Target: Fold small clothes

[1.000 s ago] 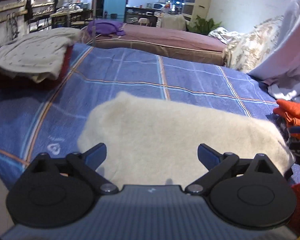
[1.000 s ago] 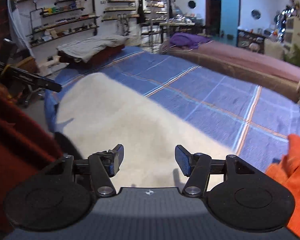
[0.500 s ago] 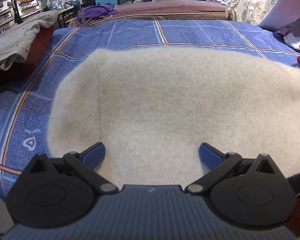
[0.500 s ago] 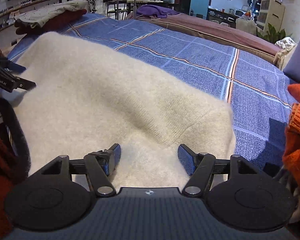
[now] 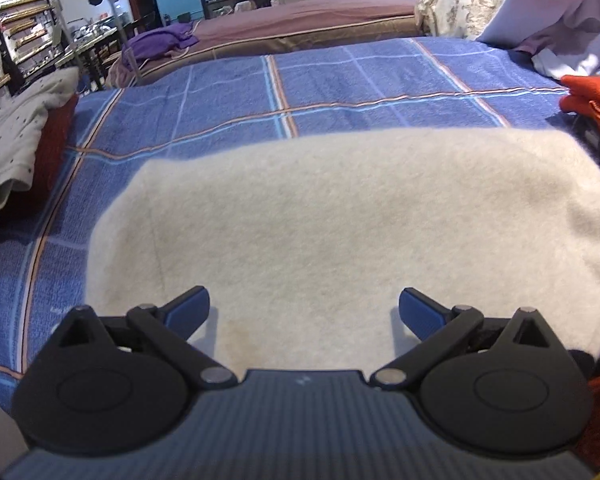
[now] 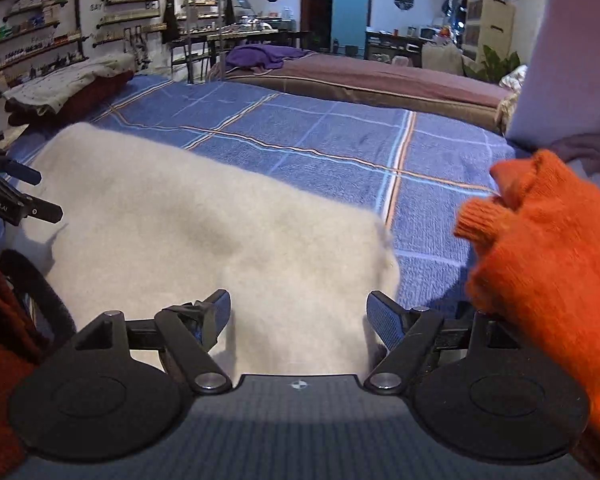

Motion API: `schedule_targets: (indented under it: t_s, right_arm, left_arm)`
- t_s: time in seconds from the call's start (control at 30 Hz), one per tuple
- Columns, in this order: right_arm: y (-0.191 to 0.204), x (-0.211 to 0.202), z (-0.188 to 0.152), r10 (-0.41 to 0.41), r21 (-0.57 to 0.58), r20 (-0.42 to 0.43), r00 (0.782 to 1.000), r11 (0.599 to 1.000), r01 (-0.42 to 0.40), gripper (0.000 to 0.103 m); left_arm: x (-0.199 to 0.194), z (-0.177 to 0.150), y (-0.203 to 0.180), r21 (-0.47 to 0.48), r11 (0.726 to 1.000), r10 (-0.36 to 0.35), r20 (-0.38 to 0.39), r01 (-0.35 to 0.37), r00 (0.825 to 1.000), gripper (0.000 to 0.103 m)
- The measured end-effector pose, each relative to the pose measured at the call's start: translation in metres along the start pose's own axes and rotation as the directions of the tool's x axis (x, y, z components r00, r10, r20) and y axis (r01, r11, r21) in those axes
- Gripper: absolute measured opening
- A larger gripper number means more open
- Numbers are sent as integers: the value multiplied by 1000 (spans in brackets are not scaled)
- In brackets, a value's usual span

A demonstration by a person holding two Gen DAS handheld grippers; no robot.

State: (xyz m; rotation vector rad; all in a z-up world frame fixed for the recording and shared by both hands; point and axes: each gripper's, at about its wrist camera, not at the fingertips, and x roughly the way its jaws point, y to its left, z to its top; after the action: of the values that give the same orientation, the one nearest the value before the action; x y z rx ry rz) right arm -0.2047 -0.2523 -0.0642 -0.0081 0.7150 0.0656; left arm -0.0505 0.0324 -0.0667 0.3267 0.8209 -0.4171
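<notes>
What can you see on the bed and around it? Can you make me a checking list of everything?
Surface: blue checked blanket spread over a bed.
Job's things: cream fuzzy garment lying flat on the blanket; orange knit garment bunched at its right.
Clutter: grey dotted cloth on a dark red stack at the far left; purple cloth on the next bed.
Grippers: left gripper open over the cream garment's near edge; right gripper open over its right corner; neither holds anything.
Cables: nothing seen.
Surroundings: wall shelves, blue doorway, a plant.
</notes>
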Motion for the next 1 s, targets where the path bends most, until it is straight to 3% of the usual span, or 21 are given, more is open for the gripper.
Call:
schedule_targets:
  t_s: [0.13,0.2,0.27,0.37,0.5,0.67,0.77,0.87,0.93,0.97,1.0]
  right_arm:
    - [-12,0,-23,3,141,-49,999,990,4,103]
    - [-24,7,-39,33,282,-88,996,959,-7,103]
    - [-35,9,-52,67,392,-55,996,919,-40,103]
    - [-40,14,-53,149,421,-9,989,898,-132,103]
    - [-43,11,-52,163,491,1,987,860,-143,103]
    - [-55,-8,-64,154,574,18,988,808,-137,103]
    - [-66,6,-76,269,629,106,957,728,-274,103]
    - [-68,21,-77,270,702,175,947,640,-313,103]
    - [-63,31,-67,295,692,168,941,645,-326,103]
    - [-55,33,-59,297,666,144,944,677,-315,95]
    - [-48,36,-54,306,647,125,944,696,-312,43]
  left_arm:
    - [-1,14,-25,71,997,-33,20,31,999,103]
    - [1,18,-33,95,994,-49,25,46,998,103]
    - [5,25,-41,117,992,-58,37,54,998,103]
    - [16,37,-49,130,990,-57,49,51,997,103]
    - [28,55,-58,154,985,-86,74,74,994,103]
    - [67,55,-69,225,974,-45,7,42,999,103]
    - [78,50,-69,218,975,-40,18,35,999,103]
    - [82,48,-70,228,973,-41,18,36,999,103]
    - [82,47,-68,232,972,-51,19,45,999,103]
    - [82,47,-67,230,972,-52,22,46,998,103]
    - [83,45,-67,232,972,-51,28,43,998,103]
